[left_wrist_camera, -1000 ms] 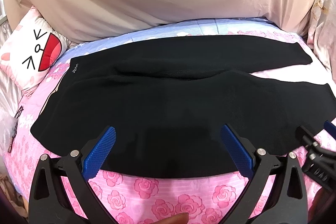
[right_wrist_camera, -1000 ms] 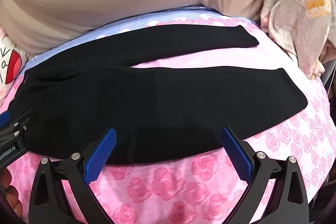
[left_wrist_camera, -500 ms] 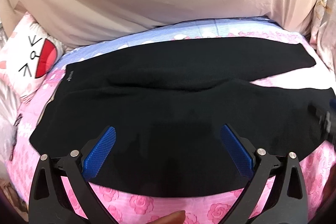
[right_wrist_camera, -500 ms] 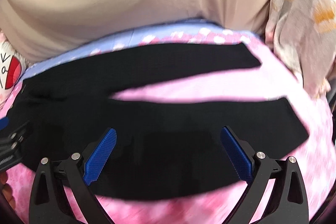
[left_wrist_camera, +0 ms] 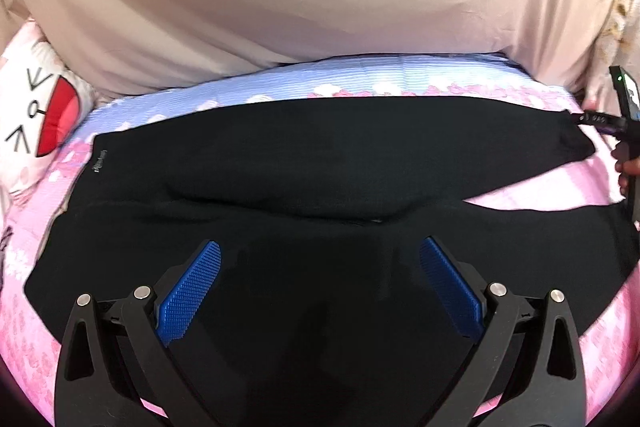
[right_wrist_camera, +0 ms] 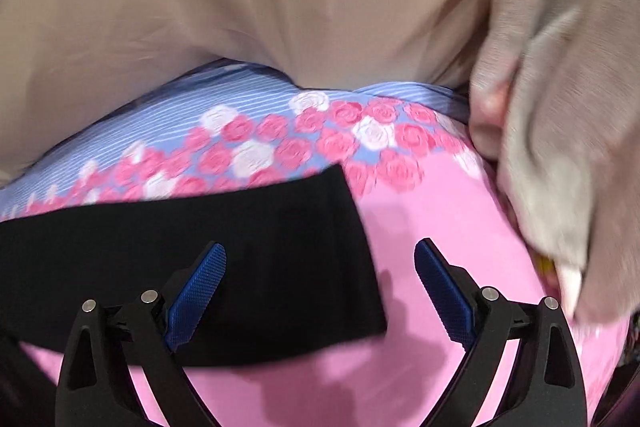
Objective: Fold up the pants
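One cartoon pillow, white with a red mouth, sits at the far left. One pair of black pants lies flat across the bedsheet, a smooth pink cloth printed with roses and edged with a blue-striped band at the back. The waist is toward the left; two legs run right, parting into a narrow V. The fabric looks soft and matte, with a shallow crease where the legs meet. The left gripper hovers over the near leg, its two blue ribbed pads spread wide, holding nothing. The right gripper is likewise spread and empty, straddling the square cuff of one leg. A beige curtain hangs behind; a fuzzy pale blanket bunches at the right.
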The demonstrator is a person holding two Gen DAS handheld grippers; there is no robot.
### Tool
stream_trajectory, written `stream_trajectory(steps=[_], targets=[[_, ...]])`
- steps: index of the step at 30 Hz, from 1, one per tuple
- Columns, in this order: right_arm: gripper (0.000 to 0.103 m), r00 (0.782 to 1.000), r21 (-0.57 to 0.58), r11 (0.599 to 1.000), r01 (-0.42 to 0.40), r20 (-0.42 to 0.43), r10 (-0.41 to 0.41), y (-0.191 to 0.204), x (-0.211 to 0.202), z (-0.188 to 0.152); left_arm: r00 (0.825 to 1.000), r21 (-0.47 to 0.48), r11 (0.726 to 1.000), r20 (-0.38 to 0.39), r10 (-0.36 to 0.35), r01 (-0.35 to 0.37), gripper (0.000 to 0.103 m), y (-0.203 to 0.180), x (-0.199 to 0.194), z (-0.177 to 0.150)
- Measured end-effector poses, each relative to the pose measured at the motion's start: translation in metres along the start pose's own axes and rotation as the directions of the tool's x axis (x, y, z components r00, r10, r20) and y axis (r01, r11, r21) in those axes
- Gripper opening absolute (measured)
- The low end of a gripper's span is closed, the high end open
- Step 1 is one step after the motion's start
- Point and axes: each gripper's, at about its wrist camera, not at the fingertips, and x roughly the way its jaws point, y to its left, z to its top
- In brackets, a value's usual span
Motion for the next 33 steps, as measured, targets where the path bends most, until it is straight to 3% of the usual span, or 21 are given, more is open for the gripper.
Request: stream_trajectory(steps=[3,5,6,10,12,15,18,20,21,23,24,25,27,30,33], targets=[[0.089,0.999,0.027,0.999,-0.027,-0.038,0.028,-0.008,0.021,0.011,0.996,0.058,0.998,-0.082,0.022,-0.018,0.098,0.0,0.017,0.009],[0.073,0.997,0.024,0.999,-0.038,-0.065,0.04,-0.007,0.031,0.013,0.993,0.068,0.997,-0.115,0.036,-0.029,0.098,0.009,0.029,0.015],[0.065,0.995,0.02,0.999,-0.047,-0.083,0.049,-0.006,0.037,0.013,0.992,0.055,0.997,-0.113,0.051,-0.045,0.098,0.017,0.031,0.019],[0.059,0.998,-0.006,0.999,-0.04,-0.058,0.039,0.001,0.037,0.01,0.992,-0.074,0.995,-0.116,0.054,-0.063,0.098,0.08,0.041,0.041],[0.053,0.998,-0.001,0.999,-0.037,-0.052,0.037,0.002,0.034,0.008,0.988,-0.11,0.986,-0.098,0.117,-0.128,0.098,0.111,0.044,0.052],[0.044,0.999,0.017,0.999,-0.036,-0.041,0.036,0.005,0.033,0.006,0.967,-0.127,0.959,-0.059,0.248,-0.253,0.098,0.162,0.048,0.069],[0.039,0.999,0.022,0.999,-0.026,-0.042,0.027,0.006,0.032,0.006,0.954,-0.175,0.938,-0.044,0.297,-0.3,0.098,0.221,0.067,0.089],[0.037,0.999,0.019,1.0,-0.018,-0.047,0.019,0.007,0.035,0.009,0.924,-0.209,0.9,-0.085,0.372,-0.381,0.098,0.271,0.097,0.107],[0.037,0.999,0.02,1.0,-0.012,-0.05,0.013,0.008,0.033,0.008,0.919,-0.213,0.894,-0.101,0.38,-0.393,0.098,0.284,0.107,0.111],[0.039,0.998,0.027,1.0,-0.009,-0.055,0.011,0.008,0.031,0.007,0.917,-0.227,0.89,-0.156,0.368,-0.396,0.098,0.317,0.137,0.119],[0.041,0.998,0.042,0.999,-0.012,-0.054,0.014,0.007,0.031,0.006,0.93,-0.245,0.901,-0.185,0.318,-0.357,0.098,0.333,0.154,0.12],[0.042,0.998,0.053,0.998,-0.014,-0.054,0.016,0.006,0.03,0.005,0.931,-0.265,0.901,-0.22,0.29,-0.344,0.098,0.343,0.167,0.12],[0.042,0.999,0.067,0.998,-0.013,-0.052,0.016,0.005,0.03,0.005,0.941,-0.285,0.912,-0.252,0.225,-0.294,0.098,0.349,0.187,0.117],[0.042,0.998,0.074,0.997,0.002,-0.055,0.002,0.007,0.029,0.005,0.94,-0.216,0.943,-0.285,0.189,-0.255,0.097,0.34,0.211,0.114],[0.042,0.998,0.07,0.997,0.015,-0.059,-0.011,0.009,0.027,0.004,0.943,-0.238,0.949,-0.307,0.127,-0.206,0.078,0.34,0.226,0.11]])
